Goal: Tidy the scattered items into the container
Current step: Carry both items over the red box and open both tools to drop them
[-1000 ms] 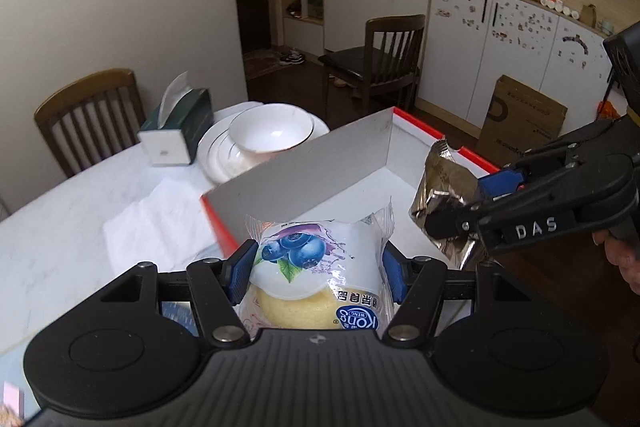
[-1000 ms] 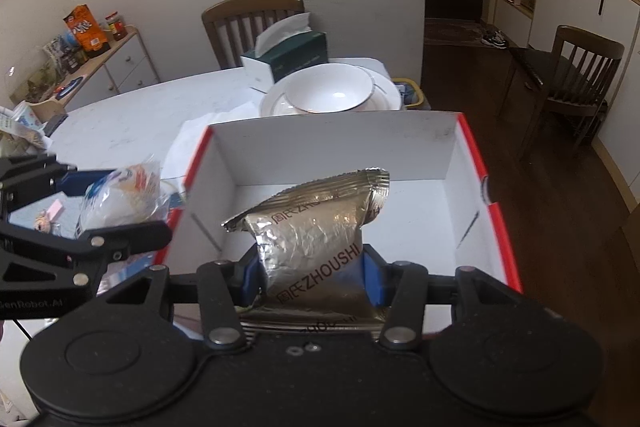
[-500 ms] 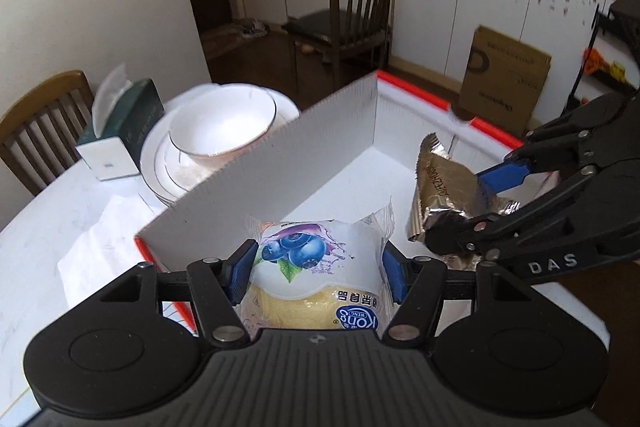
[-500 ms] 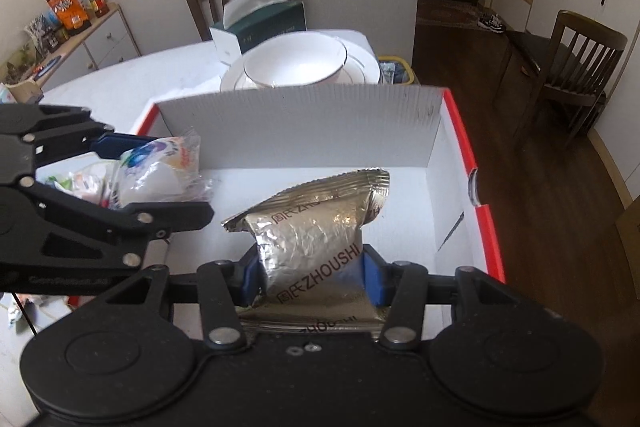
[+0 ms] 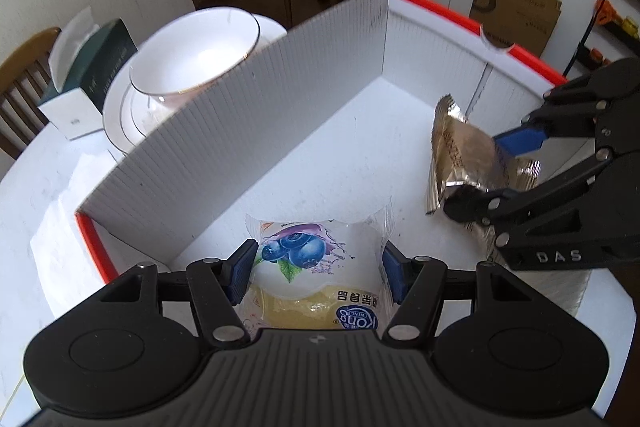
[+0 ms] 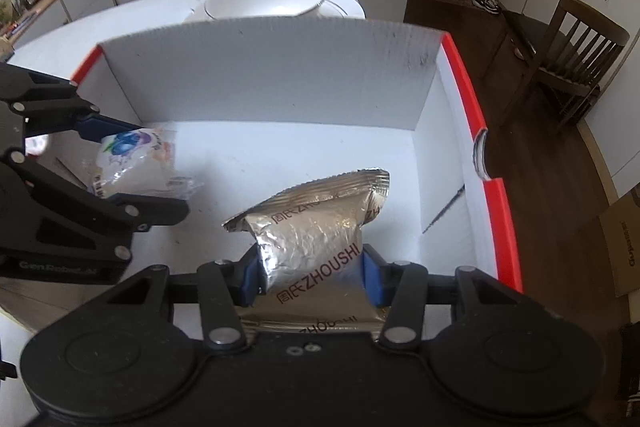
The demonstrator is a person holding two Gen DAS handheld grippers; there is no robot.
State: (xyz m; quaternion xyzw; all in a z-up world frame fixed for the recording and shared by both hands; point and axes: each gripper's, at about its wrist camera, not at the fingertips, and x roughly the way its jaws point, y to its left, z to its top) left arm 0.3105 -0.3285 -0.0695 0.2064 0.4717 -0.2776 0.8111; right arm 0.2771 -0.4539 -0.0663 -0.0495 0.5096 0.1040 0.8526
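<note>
The container is a white corrugated box with a red rim (image 5: 436, 7), also in the right wrist view (image 6: 460, 67). My left gripper (image 5: 316, 271) is shut on a blueberry cake packet (image 5: 312, 263) and holds it inside the box over the near left part of the floor. It shows in the right wrist view (image 6: 132, 155) too. My right gripper (image 6: 310, 273) is shut on a gold foil snack bag (image 6: 316, 227), held inside the box at the right. The bag also shows in the left wrist view (image 5: 460, 155).
A white bowl on stacked plates (image 5: 192, 55) stands just behind the box's far wall. A green tissue box (image 5: 88, 67) sits beside it. Wooden chairs (image 6: 576, 43) stand around the white table (image 5: 36, 195). A cardboard carton (image 5: 516, 7) leans by the cabinets.
Both grippers have moved forward and down into the box with their packets. The box interior now fills both views.
</note>
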